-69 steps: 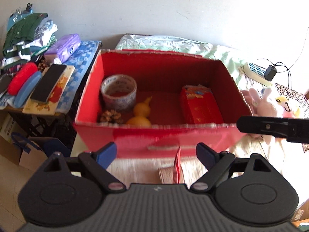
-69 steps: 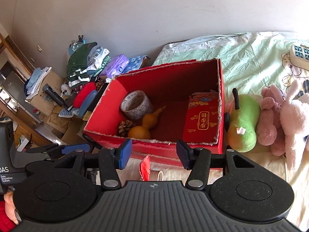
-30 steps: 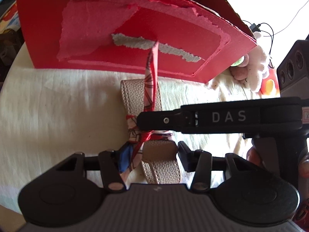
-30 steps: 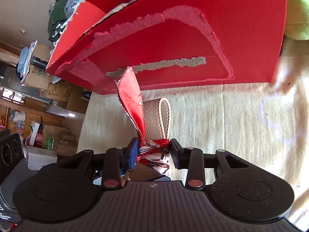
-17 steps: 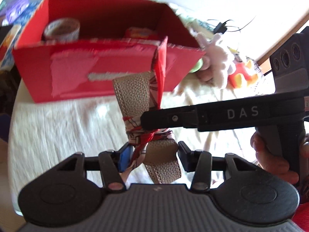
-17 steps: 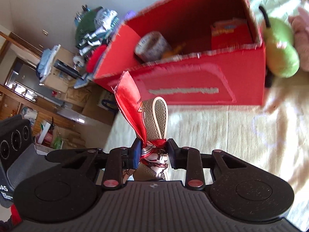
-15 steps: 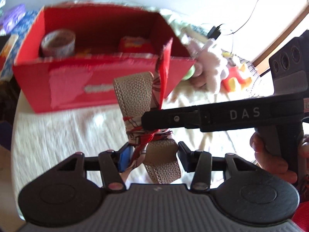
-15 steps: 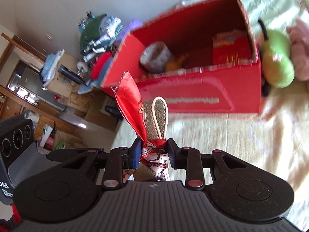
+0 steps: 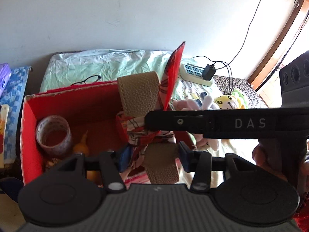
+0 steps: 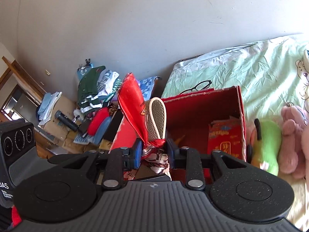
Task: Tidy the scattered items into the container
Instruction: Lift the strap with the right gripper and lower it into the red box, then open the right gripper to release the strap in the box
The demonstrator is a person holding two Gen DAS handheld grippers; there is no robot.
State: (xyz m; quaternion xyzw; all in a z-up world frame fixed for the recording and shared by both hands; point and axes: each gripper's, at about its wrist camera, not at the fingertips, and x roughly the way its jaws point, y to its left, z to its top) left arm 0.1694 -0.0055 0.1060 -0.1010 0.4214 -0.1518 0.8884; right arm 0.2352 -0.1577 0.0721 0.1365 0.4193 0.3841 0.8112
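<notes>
A tan strap (image 9: 139, 94) with a red scarf (image 9: 173, 73) knotted round it hangs in the air over the front of the red box (image 9: 29, 135). My left gripper (image 9: 153, 158) is shut on the strap's lower end. My right gripper (image 10: 153, 152) is shut on the scarf knot; the strap's loop (image 10: 157, 119) and the scarf (image 10: 131, 100) rise above its fingers. In the left wrist view its finger (image 9: 193, 121) crosses from the right. Inside the box lie a tape roll (image 9: 53, 133), a yellow gourd (image 9: 81, 147) and a red packet (image 10: 224, 141).
A green pear plush (image 10: 266, 143) and a pink plush rabbit (image 10: 293, 133) lie right of the box. Glasses (image 9: 87, 79) and a power strip (image 9: 195, 73) rest on the green sheet behind it. Clothes (image 10: 94, 89) are piled left. A hand (image 9: 260, 154) holds the right gripper.
Both grippers have risen with the strap and scarf from the bed cover in front of the box to above its front edge. The box's inside has come back into view.
</notes>
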